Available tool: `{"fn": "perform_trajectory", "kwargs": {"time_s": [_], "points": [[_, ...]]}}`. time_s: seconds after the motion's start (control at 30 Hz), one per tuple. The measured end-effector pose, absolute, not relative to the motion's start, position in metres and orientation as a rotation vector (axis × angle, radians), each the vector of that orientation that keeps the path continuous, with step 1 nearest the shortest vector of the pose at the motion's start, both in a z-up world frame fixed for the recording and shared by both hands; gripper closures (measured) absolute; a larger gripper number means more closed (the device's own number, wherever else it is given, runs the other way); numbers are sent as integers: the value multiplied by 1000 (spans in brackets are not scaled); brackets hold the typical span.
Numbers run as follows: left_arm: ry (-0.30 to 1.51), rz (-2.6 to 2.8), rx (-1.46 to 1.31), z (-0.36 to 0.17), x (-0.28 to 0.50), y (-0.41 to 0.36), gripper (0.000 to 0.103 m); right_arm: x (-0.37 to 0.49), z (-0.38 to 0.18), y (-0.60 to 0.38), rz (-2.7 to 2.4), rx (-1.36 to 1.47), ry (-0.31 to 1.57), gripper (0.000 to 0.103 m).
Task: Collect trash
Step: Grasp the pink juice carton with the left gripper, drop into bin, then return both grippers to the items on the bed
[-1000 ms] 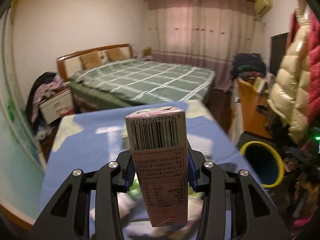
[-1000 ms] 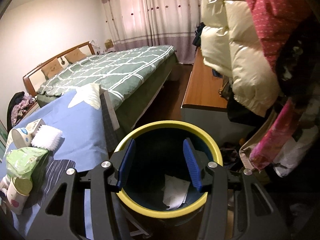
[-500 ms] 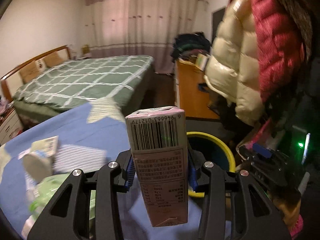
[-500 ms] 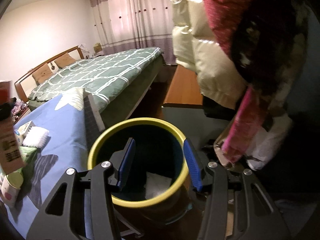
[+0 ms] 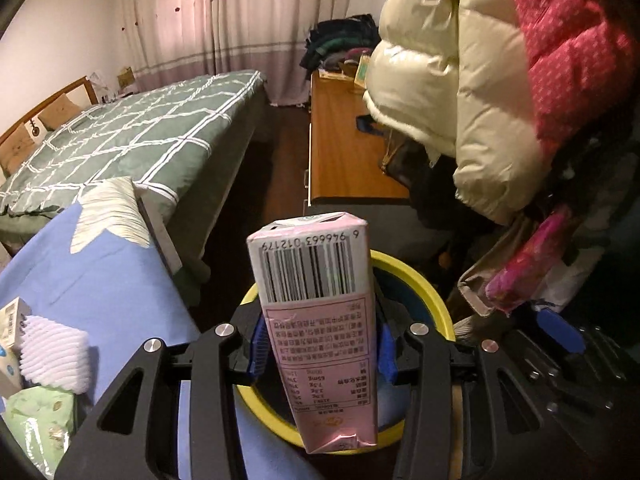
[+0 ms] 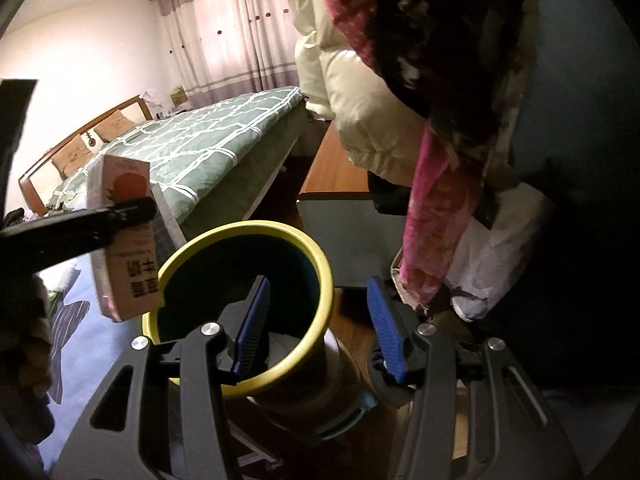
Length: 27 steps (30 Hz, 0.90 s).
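Your left tool (image 5: 320, 354) pinches the pink milk carton (image 5: 316, 320), which hangs just at the near rim of the yellow-rimmed bin (image 6: 244, 304). Your right tool (image 6: 316, 326) is spread, empty, one finger inside that rim. You're at the drop: carry the carton over the mouth, then release.

Bin mouth (image 6: 240, 232) open above, hanging coats (image 5: 500, 92) crowding right, table edge (image 5: 120, 292) left

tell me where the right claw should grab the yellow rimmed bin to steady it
Probably the near wall of the bin, just below the yellow rim, coming down from above with one finger inside and one outside. The rim is round, open and upright, and the right claw already straddles it, open.
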<state>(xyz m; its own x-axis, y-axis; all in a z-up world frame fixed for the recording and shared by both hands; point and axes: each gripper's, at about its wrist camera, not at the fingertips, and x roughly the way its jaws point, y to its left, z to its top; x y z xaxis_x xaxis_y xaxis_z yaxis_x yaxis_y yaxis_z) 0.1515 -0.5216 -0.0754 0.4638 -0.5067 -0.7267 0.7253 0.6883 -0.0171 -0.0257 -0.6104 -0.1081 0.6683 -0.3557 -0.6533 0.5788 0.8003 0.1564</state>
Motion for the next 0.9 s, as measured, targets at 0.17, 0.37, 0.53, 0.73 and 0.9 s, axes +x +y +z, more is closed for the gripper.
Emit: {"fn": "perform_trajectory", "kwargs": {"time_s": [0.17,0.37,0.53,0.73,0.9], "points": [[744,-729,312,-79,156,-519,22,-23,-111,-612,-537,377,654,53],[709,-729,232,-43,141,-470,15,-16,-110,-604,-498,368,657,51],[630,-662,162,-4,118,-393,9,-3,-109,-580,-441,343,667,50],[556,-529,89,25,95,-293,7,17,-103,-534,-339,299,680,50],[527,-354,30,31,80,-203,7,32,-103,-481,-215,250,703,50]]}}
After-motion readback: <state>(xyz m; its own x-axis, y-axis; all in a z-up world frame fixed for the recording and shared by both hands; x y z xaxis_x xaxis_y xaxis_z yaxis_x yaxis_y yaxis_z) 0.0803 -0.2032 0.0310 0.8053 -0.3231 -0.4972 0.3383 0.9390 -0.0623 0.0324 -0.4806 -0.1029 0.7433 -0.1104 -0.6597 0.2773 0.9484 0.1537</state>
